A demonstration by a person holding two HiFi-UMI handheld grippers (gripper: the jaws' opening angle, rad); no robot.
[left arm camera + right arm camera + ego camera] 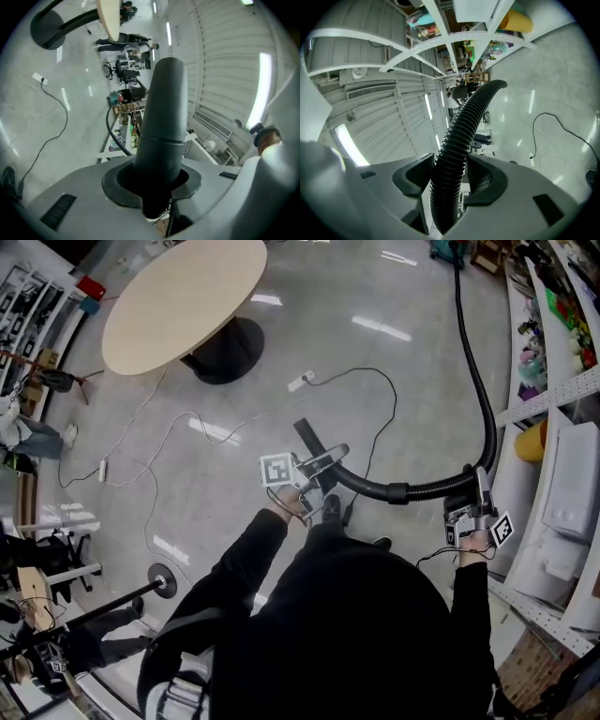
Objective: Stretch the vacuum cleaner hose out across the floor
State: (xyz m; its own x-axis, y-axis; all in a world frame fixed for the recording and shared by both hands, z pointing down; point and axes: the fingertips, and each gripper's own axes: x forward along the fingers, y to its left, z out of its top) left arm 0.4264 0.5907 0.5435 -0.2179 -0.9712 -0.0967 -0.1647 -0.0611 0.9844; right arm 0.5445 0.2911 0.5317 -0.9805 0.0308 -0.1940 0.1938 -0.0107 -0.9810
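The black vacuum hose [487,418] runs from the far end of the room along the shelves, then bends left in front of me into a smooth curved tube [361,486]. My left gripper [317,468] is shut on that smooth dark tube [164,108], which fills the gap between the pads and points away over the floor in the left gripper view, where that gripper [157,183] shows low down. My right gripper [476,502] is shut on the ribbed hose [461,140] near its bend. In the right gripper view its pads [487,180] press both sides of the ribs.
An oval wooden table [183,301] on a black base stands at the far left. A white power strip [300,382] and thin cables lie across the grey floor. White shelving [553,399] lines the right side, close to my right gripper. A round stand base [161,579] sits at lower left.
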